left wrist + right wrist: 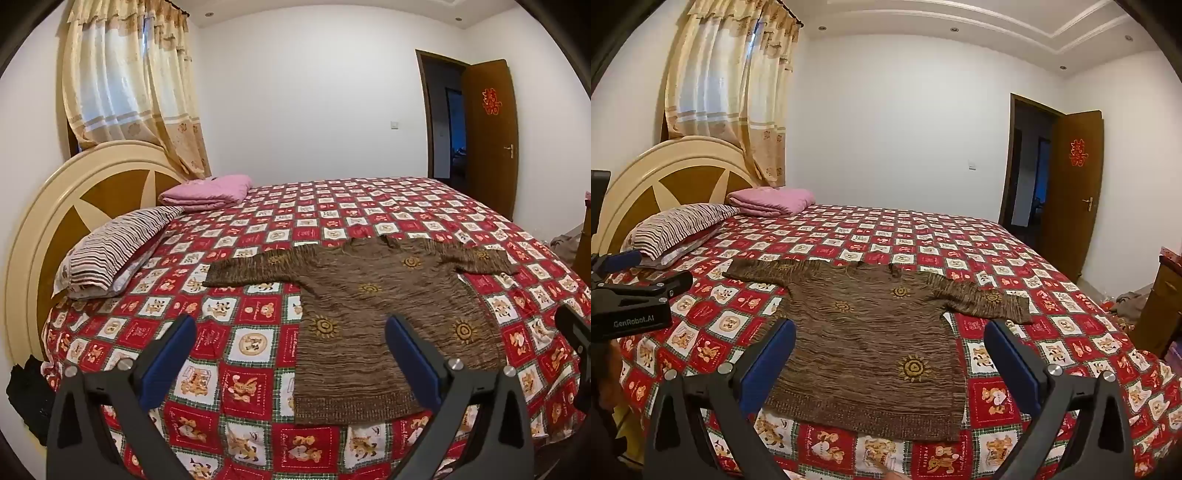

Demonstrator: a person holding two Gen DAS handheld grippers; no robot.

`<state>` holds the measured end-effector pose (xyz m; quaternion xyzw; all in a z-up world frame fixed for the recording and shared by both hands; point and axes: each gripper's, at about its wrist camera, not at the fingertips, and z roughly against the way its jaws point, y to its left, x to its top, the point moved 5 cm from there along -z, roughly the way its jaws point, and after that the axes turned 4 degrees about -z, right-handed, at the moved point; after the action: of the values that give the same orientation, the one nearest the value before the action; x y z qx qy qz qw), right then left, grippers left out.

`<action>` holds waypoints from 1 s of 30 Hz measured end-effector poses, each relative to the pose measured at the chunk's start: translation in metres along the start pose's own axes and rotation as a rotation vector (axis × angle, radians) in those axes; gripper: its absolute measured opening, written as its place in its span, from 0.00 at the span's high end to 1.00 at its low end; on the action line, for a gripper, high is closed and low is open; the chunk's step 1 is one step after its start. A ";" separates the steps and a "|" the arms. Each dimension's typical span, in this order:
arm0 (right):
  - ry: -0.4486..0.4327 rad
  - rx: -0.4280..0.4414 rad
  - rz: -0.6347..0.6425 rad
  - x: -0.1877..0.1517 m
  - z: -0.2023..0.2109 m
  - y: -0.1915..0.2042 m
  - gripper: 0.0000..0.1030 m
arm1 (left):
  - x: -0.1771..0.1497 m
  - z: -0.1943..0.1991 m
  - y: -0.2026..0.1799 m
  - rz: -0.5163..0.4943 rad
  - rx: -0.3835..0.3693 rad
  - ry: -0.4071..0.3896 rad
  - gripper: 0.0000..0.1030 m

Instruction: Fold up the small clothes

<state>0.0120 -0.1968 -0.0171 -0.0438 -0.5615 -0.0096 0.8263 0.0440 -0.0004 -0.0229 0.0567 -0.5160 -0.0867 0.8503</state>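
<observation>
A small brown knitted sweater [373, 317] with yellow sun motifs lies flat on the bed, sleeves spread to both sides, hem toward me. It also shows in the right wrist view [871, 343]. My left gripper [290, 328] is open and empty, held above the bed, just over the sweater's lower left part. My right gripper [890, 332] is open and empty, held above the sweater's hem area. The left gripper's body shows at the left edge of the right wrist view [635, 295].
The bed carries a red patchwork quilt [251, 229]. A striped pillow [118, 243] and a folded pink blanket [210, 194] lie by the round headboard [74, 192]. An open brown door [489, 136] stands at the far right. Clutter lies on the floor right of the bed [1130, 299].
</observation>
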 end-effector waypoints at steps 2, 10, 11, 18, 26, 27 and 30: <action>0.002 0.001 -0.005 0.000 0.000 0.000 0.01 | 0.000 -0.001 0.000 0.015 -0.019 0.014 0.00; 0.003 -0.001 -0.002 0.000 -0.001 0.001 0.01 | 0.000 -0.002 0.000 0.008 -0.006 -0.005 0.00; 0.003 0.000 -0.004 0.000 -0.001 0.001 0.01 | 0.000 -0.002 0.001 0.010 -0.007 -0.005 0.00; 0.007 0.001 -0.004 -0.002 -0.002 -0.001 0.01 | -0.003 -0.002 0.001 0.008 -0.015 -0.006 0.00; 0.011 0.001 -0.007 -0.004 -0.005 0.001 0.01 | -0.003 -0.003 -0.001 0.009 -0.016 -0.003 0.00; 0.012 0.001 -0.007 -0.004 -0.005 0.001 0.01 | -0.004 -0.003 -0.001 0.008 -0.015 -0.003 0.00; 0.013 0.001 -0.007 -0.004 -0.005 0.000 0.01 | -0.004 -0.003 -0.001 0.009 -0.018 -0.001 0.00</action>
<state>0.0155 -0.1971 -0.0225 -0.0415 -0.5563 -0.0124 0.8298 0.0449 -0.0002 -0.0278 0.0466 -0.5159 -0.0873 0.8509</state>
